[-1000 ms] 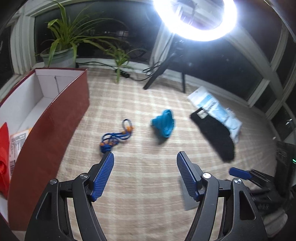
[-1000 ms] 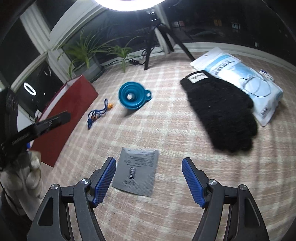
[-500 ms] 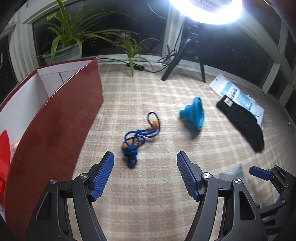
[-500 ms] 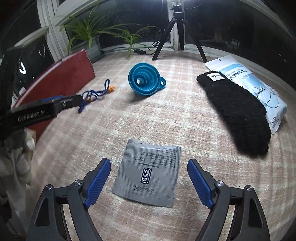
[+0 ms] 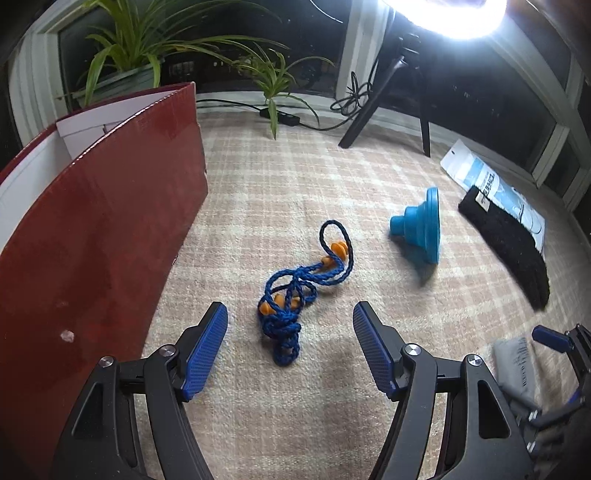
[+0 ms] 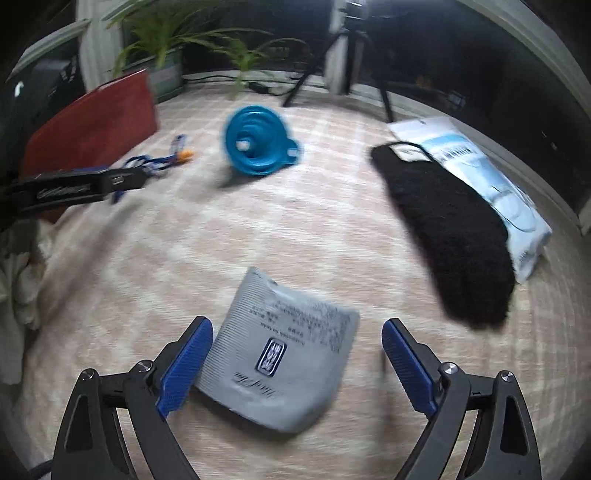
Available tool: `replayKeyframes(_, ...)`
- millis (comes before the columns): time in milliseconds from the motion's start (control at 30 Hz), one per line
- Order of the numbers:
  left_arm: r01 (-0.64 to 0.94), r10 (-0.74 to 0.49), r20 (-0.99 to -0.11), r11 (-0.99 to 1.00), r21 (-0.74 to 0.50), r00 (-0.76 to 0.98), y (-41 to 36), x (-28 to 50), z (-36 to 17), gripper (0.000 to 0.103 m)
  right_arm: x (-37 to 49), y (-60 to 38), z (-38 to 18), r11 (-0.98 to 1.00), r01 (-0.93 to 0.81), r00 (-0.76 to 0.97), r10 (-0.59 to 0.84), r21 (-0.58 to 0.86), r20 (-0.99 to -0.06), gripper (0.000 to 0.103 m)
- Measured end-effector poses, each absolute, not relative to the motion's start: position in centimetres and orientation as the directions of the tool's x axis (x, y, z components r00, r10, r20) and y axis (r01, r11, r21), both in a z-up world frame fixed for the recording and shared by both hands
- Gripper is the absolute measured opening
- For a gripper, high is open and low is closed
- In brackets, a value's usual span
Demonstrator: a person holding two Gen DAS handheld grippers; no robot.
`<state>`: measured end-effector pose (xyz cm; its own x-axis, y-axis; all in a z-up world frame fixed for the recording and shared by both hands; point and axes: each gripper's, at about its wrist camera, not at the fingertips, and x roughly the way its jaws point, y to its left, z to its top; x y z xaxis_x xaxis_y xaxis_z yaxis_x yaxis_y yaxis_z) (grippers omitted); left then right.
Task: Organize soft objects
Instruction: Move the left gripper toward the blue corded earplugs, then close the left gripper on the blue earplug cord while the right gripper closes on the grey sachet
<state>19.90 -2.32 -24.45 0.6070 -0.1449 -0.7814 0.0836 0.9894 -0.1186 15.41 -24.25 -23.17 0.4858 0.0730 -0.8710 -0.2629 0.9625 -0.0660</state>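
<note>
Now both grippers (fingers spread) sit nearer the blue cord (image 5: 295, 291) and the grey packet (image 6: 284, 354).

A bright ring light (image 5: 458, 18) glares on its black tripod (image 5: 388, 99) by dark windows, with potted spider plants (image 5: 136, 44) and trailing cable (image 5: 354, 96).

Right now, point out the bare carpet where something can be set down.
Bare carpet lies between the blue silicone funnel, the grey foil packet and the black fuzzy glove; also between the red cardboard box and the blue knotted cord. Crowded: the glove overlapping the white-blue plastic bag.
</note>
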Motion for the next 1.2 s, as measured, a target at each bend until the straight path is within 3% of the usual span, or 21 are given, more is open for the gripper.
replayKeyframes(167,0.089,-0.163,-0.770,0.986,-0.137,0.616,-2.0,19.4,-24.2,0.070,16.9,-27.2,-23.0,0.973,-0.228,0.440,0.119,0.017,-0.890,0.090)
replayKeyframes(633,0.091,-0.149,-0.802,0.989,-0.118,0.578,-2.3,21.7,-25.1,0.071,16.4,-27.9,-23.1,0.973,-0.232,0.462,0.100,-0.011,-0.881,0.095)
replayKeyframes(833,0.102,-0.143,-0.802,0.990,-0.102,0.580,-2.5,22.1,-25.2,0.071,17.1,-29.0,-22.9,0.974,-0.226,0.476,0.108,-0.003,-0.873,0.080)
replayKeyframes(900,0.105,-0.147,-0.798,0.989,-0.105,0.585,-2.5,22.1,-25.2,0.065,17.1,-29.0,-22.9,0.973,-0.230,0.478,0.109,-0.004,-0.872,0.078)
replayKeyframes(1000,0.115,-0.146,-0.792,0.989,-0.096,0.593,-2.6,22.0,-25.1,0.048,17.1,-29.0,-22.9,0.972,-0.234,0.481,0.114,-0.002,-0.869,0.073)
replayKeyframes(1067,0.123,-0.147,-0.789,0.988,-0.092,0.597,-2.7,21.9,-25.1,0.027,17.0,-29.2,-22.8,0.973,-0.232,0.482,0.118,0.003,-0.868,0.070)
replayKeyframes(1200,0.142,-0.167,-0.786,0.985,-0.102,0.595,-2.6,21.8,-25.1,0.021,17.1,-29.5,-22.6,0.973,-0.231,0.477,0.125,0.014,-0.870,0.066)
